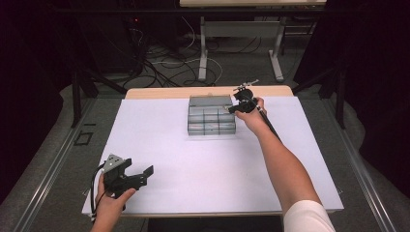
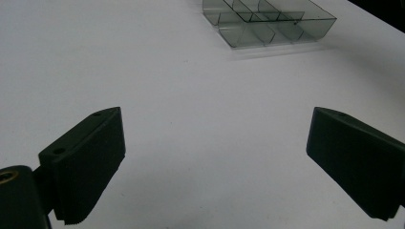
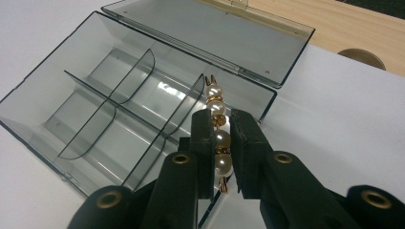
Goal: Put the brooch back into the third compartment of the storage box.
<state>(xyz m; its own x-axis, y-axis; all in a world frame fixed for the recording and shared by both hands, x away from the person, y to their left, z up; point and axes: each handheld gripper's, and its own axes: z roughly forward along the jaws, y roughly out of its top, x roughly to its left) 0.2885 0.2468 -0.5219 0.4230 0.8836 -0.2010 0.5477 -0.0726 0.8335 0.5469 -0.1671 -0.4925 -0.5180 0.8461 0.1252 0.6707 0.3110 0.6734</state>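
Note:
A clear grey compartment box (image 1: 211, 117) lies open at the far middle of the white mat, its lid (image 3: 210, 33) folded back; it also shows far off as a box (image 2: 267, 21) in the left gripper view. My right gripper (image 3: 222, 125) hovers over the box's right compartments, shut on a string of pearls (image 3: 218, 133) with gold spacers. In the high view the right gripper (image 1: 240, 105) is at the box's right far corner. My left gripper (image 1: 140, 175) rests near the mat's front left, open with nothing between its fingers (image 2: 86, 162).
The white mat (image 1: 159, 145) covers a wooden table whose bare edge (image 1: 159, 92) shows at the back, with a round hole (image 3: 361, 57) in it. Beyond are cables and a desk frame (image 1: 239, 43) on the floor.

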